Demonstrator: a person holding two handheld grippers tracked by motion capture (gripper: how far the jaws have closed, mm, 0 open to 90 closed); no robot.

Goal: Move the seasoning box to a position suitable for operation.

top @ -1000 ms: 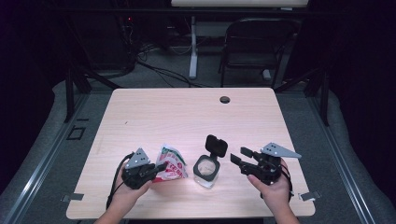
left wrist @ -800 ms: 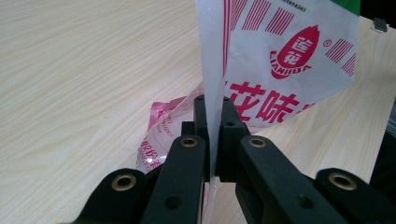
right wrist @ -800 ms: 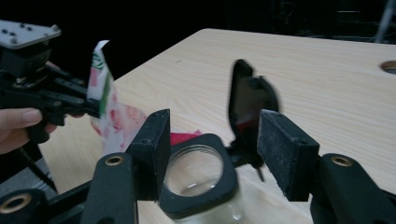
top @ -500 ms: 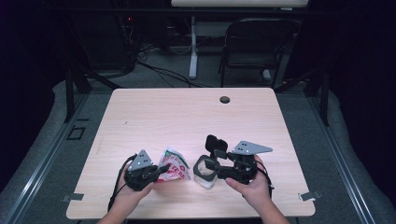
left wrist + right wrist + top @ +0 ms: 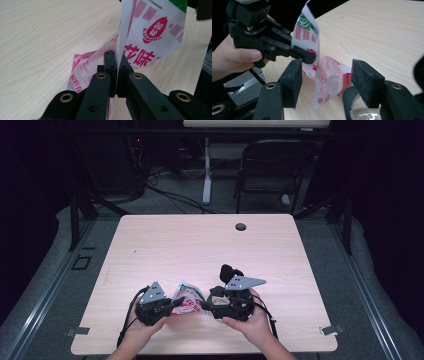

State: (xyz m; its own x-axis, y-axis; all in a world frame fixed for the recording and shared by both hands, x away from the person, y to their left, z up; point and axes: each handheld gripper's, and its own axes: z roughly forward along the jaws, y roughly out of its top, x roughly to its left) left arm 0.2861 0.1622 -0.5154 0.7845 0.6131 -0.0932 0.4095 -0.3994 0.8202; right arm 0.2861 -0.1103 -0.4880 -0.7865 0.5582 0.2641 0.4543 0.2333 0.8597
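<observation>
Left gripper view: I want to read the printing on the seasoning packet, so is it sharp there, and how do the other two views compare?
Left gripper view: seasoning packet crisp and evenly lit; right gripper view: packet softer, dark background; high view: packet tiny, surroundings dim.

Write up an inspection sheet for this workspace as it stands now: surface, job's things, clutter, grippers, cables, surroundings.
Surface: light wooden table, with a round dark grommet hole near its far edge.
Job's things: red and white printed packet, crumpled, partly lifted off the table; clear jar with a black lid beside it.
Clutter: nothing seen.
Grippers: left gripper shut on the packet's edge; right gripper open, jaws on either side of the packet's free end, not touching it.
Cables: a black cable trails from the left gripper; more cables lie on the floor beyond the table.
Surroundings: dark room, black chair behind the table, grey floor.
</observation>
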